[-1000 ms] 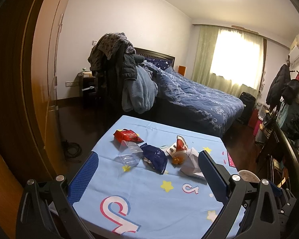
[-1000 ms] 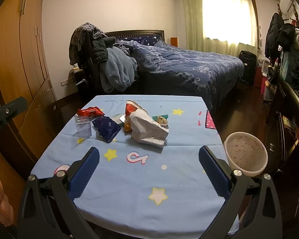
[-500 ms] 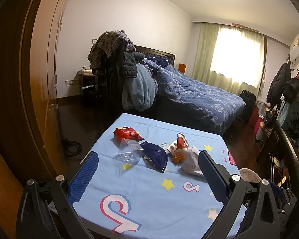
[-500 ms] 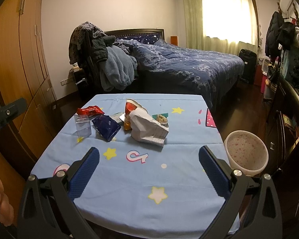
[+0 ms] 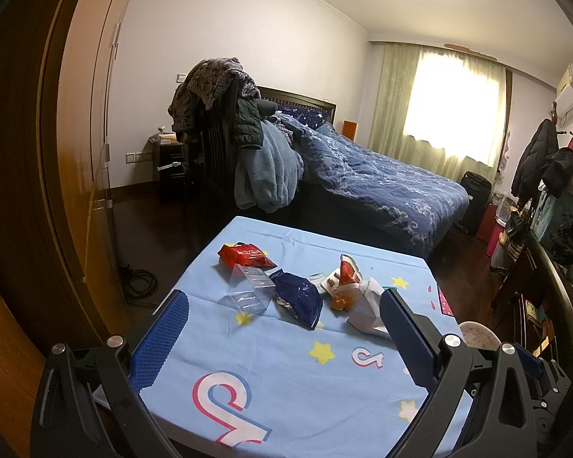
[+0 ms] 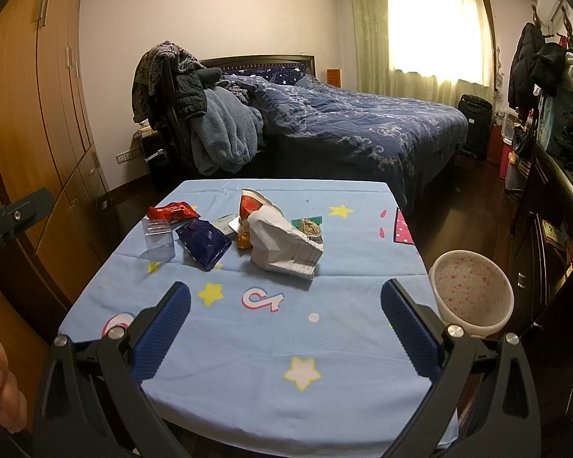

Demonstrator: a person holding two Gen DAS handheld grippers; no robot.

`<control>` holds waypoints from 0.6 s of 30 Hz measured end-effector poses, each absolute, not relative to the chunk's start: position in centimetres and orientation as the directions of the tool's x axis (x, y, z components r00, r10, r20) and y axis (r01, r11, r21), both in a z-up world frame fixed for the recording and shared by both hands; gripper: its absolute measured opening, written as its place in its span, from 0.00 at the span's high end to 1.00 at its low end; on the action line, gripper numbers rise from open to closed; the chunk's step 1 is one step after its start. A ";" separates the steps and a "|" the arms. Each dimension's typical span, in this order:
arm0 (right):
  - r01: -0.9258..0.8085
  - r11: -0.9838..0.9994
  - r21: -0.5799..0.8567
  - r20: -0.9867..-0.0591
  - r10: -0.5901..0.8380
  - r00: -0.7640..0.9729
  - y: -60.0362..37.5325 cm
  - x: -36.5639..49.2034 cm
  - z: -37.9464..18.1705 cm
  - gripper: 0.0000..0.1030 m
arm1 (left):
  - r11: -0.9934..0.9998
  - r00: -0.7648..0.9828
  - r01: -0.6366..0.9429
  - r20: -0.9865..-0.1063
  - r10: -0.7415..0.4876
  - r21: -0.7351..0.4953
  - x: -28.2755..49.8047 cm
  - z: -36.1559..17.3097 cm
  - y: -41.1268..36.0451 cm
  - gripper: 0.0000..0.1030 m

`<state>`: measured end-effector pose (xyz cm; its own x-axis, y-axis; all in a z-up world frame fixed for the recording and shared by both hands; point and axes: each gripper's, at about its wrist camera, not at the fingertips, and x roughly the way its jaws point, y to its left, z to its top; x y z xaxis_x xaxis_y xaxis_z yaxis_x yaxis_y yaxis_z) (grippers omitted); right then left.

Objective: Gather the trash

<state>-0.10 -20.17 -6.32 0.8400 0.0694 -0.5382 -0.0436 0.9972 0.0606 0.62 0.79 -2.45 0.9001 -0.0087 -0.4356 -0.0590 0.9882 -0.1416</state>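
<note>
- The job looks like it has only just begun: all the trash sits on the table [image 6: 248, 343] and nothing has been picked up yet
- The left gripper [image 5: 282, 328] is spread wide with nothing in it, held above the near end of the table
- The right gripper [image 6: 284, 316] is spread wide too and holds nothing
- The trash is in a bunch near the far middle of the table: a red wrapper [image 6: 173, 212], a clear plastic box [image 6: 158, 238], a dark blue packet [image 6: 204, 244], a white paper bag [image 6: 282, 246] and a red and white cup [image 6: 250, 202]
- The blue packet is touching the clear box, and the white bag leans by the cup
- A pink speckled bin [image 6: 471, 292] stands on the floor just beside the table's right edge
- I think the next move is to reach forward, close on one piece, maybe the white bag, then carry it over to the bin
- The table wears a light blue cloth with stars
- Behind it is a bed [image 6: 363, 122] with a dark blue cover, a chair piled with clothes [image 6: 195, 114] and a bright window
</note>
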 end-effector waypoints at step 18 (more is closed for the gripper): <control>-0.043 0.998 0.051 -0.533 0.064 0.843 -20.2 -0.3 -6.0 0.03 | 0.987 0.902 -0.056 -0.431 -0.013 -0.149 0.4 -2.2 0.8 0.04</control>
